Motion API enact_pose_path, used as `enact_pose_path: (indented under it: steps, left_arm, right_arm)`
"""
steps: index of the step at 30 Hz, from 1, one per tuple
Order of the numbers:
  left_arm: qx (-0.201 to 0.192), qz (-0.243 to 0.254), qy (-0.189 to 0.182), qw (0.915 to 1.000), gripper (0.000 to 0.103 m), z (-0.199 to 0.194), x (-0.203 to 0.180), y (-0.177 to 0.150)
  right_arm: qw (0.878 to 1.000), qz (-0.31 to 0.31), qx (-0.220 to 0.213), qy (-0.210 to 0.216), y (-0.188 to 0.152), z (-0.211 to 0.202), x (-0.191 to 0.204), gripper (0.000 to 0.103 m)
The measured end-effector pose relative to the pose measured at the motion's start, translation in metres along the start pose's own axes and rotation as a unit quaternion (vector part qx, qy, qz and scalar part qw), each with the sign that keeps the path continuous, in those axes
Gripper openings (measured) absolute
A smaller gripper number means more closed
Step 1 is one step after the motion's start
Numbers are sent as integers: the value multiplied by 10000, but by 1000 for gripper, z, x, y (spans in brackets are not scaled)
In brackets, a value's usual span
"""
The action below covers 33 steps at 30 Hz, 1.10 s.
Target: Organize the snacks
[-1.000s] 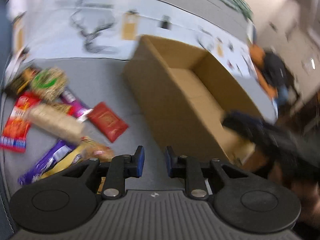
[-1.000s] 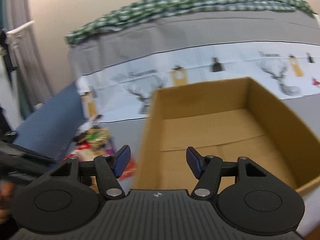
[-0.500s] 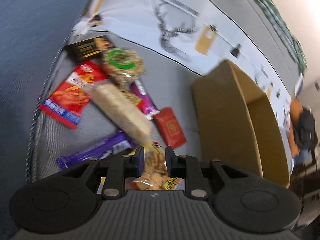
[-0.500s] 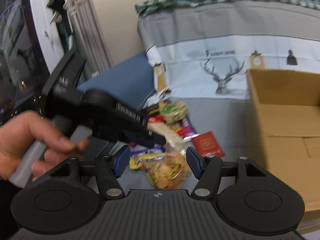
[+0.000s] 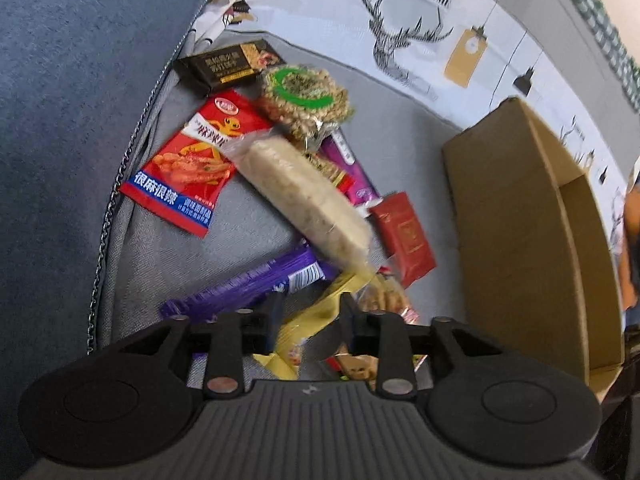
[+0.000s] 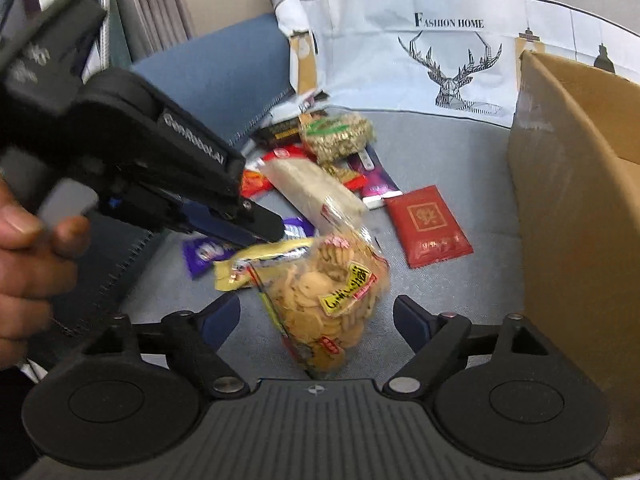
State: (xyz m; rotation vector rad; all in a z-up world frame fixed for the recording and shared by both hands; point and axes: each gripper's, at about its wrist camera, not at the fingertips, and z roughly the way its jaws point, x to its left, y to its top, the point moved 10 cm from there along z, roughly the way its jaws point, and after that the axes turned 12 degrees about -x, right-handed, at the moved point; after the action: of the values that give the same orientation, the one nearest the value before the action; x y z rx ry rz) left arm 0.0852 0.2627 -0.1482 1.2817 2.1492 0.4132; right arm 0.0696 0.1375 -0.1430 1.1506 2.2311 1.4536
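**Snack pile and open carton on a grey cushion**

Left wrist view. A cardboard box (image 5: 516, 216) stands open at right; its inside is largely hidden behind the near wall, and the little floor that shows is bare. Snacks lie heaped to its left on the grey cushion (image 5: 168, 256): a black bar (image 5: 224, 66), a round green-labelled cake (image 5: 306, 98), a red chilli packet (image 5: 192, 164), a long pale rice bar (image 5: 308, 208), a small red sachet (image 5: 404, 236) and a purple bar (image 5: 248, 286). The left gripper (image 5: 308, 316) has its fingers parted, straddling a yellow wrapper (image 5: 316, 316).

Right wrist view. The right gripper (image 6: 316, 320) is spread wide above a clear bag of crackers (image 6: 328, 300), with neither finger touching it. The left gripper, held in a hand (image 6: 28, 276), reaches in over the yellow wrapper. Behind hang a deer-print cloth (image 6: 440, 48) and a blue cushion (image 6: 224, 64). The box fills the right edge.
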Motion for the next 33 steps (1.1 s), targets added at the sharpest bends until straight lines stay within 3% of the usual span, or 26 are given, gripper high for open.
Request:
enact_pose_path:
  steps: [5, 6, 8, 12, 16, 20, 22, 24, 26, 28, 33]
  left_arm:
    - [180, 292, 161, 9993, 41, 11, 0, -8]
    - [206, 336, 178, 9991, 41, 13, 0, -9]
    - [254, 392, 190, 9987, 41, 16, -2, -10]
    - [356, 440, 220, 9982, 41, 21, -2, -14]
    - [395, 512, 150, 9978, 27, 21, -7, -17]
    - [445, 645, 142, 9968, 23, 18, -11, -21]
    - [498, 656, 168, 9965, 23, 18, -11, -24]
    - [549, 632, 177, 9963, 23, 19, -10, -26]
    - [560, 624, 180, 9963, 24, 19, -9, -26]
    - [564, 597, 179, 9965, 24, 20, -9, -26]
    - [569, 574, 167, 9966, 25, 21, -10, -25]
  right_arm:
    - [9998, -22, 169, -45, -10, 11, -3, 80]
    - [9999, -32, 159, -17, -10, 10, -3, 77]
    - [9998, -164, 134, 51, -11, 9, -3, 57]
    - [9983, -575, -48, 117, -7, -2, -1, 44]
    - [9922, -1213, -269, -11, -3, -19, -2, 36]
    - [9784, -2051, 26, -258, -16, -37, 0, 35]
    - [9745, -2219, 252, -203, -27, -48, 3, 35]
    - [9789, -2020, 294, -59, -30, -56, 4, 39]
    - [9860, -1651, 200, 78, -25, -60, 3, 63]
    - [9908, -1343, 43, 128, -19, -61, -1, 78]
    - [9987, -485, 64, 127, -13, -48, -16, 84]
